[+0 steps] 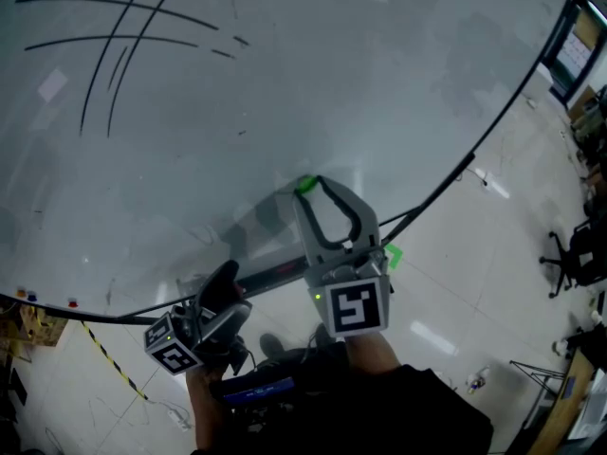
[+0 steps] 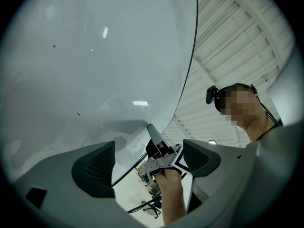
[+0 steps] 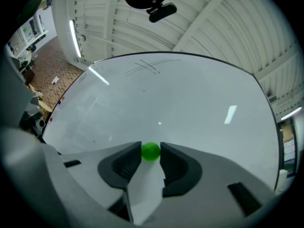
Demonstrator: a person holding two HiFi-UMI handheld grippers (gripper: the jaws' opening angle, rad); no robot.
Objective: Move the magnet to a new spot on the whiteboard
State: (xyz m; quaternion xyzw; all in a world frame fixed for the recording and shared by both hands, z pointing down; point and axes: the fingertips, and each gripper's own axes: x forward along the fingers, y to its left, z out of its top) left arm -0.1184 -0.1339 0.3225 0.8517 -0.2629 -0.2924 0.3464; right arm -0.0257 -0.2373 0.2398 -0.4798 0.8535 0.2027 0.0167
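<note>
A small green round magnet (image 1: 305, 185) (image 3: 151, 152) sits against the whiteboard (image 1: 285, 83) (image 3: 190, 99), near its lower edge. My right gripper (image 1: 309, 191) (image 3: 151, 154) is shut on the magnet, with both jaws touching its sides. My left gripper (image 1: 222, 294) (image 2: 148, 152) hangs lower left, below the board's edge. It is open with nothing between its jaws. The left gripper view looks up along the whiteboard (image 2: 95, 56) and catches the right gripper (image 2: 161, 156) in a hand.
Black pen lines (image 1: 123, 36) cross the board's upper left. A black frame (image 1: 493, 121) borders the board. On the floor below are yellow-black tape (image 1: 114, 363), cardboard boxes (image 1: 28, 325) at the left and an office chair (image 1: 569, 254) at the right.
</note>
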